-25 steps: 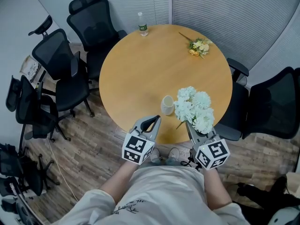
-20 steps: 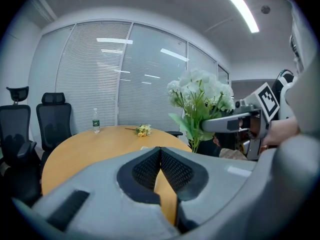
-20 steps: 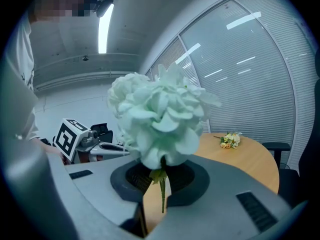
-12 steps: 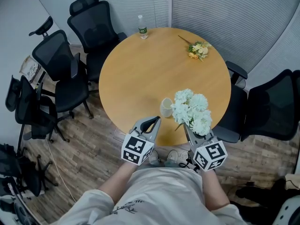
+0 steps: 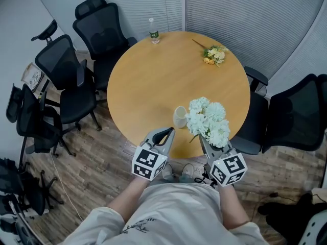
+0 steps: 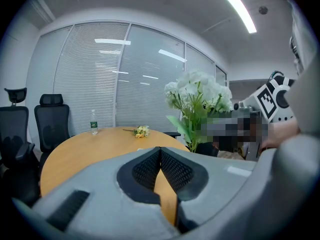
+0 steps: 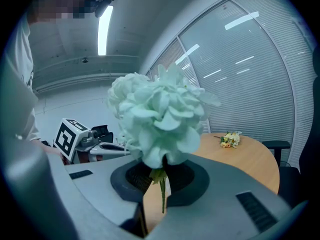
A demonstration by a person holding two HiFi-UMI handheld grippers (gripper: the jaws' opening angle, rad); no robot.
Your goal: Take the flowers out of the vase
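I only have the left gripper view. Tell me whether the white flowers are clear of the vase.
Observer: Yes. In the head view the white flowers are out of the vase and beside it, with the stem hanging free.
Operator: Say what is holding them.
Observer: The right gripper. Its own view shows the jaws closed on the green stem, with the blooms above them.
Operator: Place my left gripper against the vase.
Observer: In the head view the left gripper is shut and empty. Its tip is at the table's near edge, close to the vase but apparently not touching it.
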